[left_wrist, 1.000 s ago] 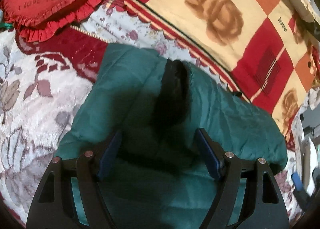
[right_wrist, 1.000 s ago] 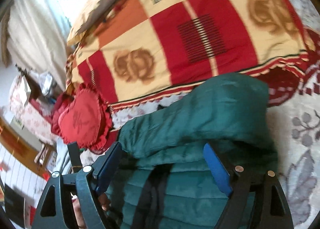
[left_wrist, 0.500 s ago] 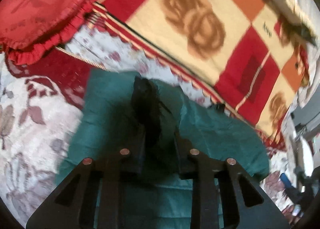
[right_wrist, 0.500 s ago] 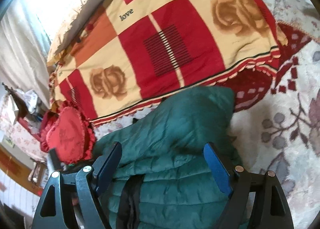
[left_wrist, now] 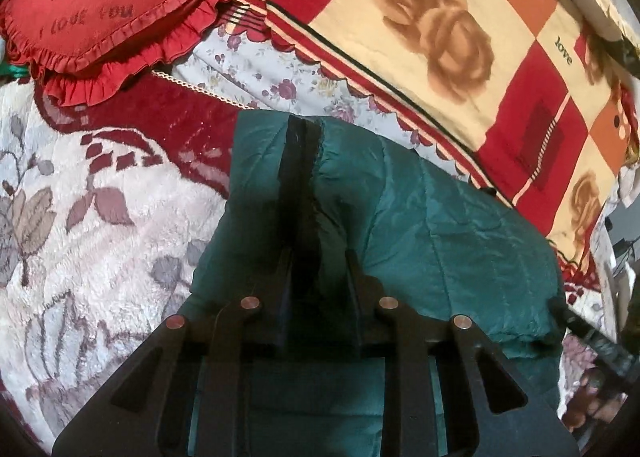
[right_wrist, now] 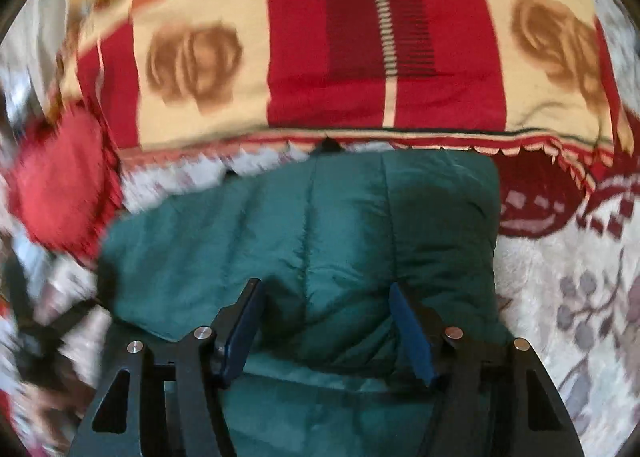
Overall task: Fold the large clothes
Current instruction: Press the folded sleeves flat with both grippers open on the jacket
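Observation:
A teal quilted jacket [left_wrist: 460,241] lies folded on a floral fleece blanket [left_wrist: 80,225]. My left gripper [left_wrist: 318,257] is shut on the jacket's black-trimmed edge [left_wrist: 300,185], which rises in a ridge between the fingers. In the right wrist view the jacket [right_wrist: 320,225] fills the middle. My right gripper [right_wrist: 326,317] is part closed over a bulge of the jacket, blue pads [right_wrist: 412,333] a little apart from the fabric on both sides.
A red heart-shaped frilled cushion [left_wrist: 104,5] lies at the far left. A red, cream and orange rose-patterned blanket [left_wrist: 460,37] lies behind the jacket, also in the right wrist view [right_wrist: 360,45]. The right wrist view is motion-blurred at its left.
My left gripper closed on the jacket's black-trimmed edge and still holds it. My right gripper swung to face the jacket squarely and its jaws narrowed over the fabric.

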Action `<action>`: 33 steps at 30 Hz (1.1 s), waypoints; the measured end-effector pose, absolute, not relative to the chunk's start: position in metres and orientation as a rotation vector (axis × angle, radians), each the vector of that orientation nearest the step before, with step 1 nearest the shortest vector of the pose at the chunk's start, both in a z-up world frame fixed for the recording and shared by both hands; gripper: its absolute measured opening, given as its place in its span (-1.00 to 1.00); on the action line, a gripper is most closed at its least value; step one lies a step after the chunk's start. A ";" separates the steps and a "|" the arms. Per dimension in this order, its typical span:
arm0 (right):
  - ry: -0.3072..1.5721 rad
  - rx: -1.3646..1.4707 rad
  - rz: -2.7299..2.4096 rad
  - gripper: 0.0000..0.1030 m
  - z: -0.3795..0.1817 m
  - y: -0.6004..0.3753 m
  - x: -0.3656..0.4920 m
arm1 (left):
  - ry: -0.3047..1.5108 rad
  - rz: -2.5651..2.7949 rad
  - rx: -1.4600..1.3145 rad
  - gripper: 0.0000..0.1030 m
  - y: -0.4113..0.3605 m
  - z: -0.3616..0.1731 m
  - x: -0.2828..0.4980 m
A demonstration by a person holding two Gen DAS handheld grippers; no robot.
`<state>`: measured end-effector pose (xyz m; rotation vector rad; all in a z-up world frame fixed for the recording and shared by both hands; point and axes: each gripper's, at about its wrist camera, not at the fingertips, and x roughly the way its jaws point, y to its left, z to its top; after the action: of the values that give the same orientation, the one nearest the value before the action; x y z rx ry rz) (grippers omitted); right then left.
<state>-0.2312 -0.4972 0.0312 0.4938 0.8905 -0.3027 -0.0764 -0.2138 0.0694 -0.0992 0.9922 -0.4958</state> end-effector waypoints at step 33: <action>0.827 0.301 -0.291 0.28 0.041 -0.447 -0.182 | 0.939 -0.426 0.087 0.43 -0.251 0.072 -0.068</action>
<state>-0.1824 -0.4474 0.0415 0.3010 0.8267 -0.2915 -0.0684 -0.2514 0.0717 0.0870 0.9393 -0.4261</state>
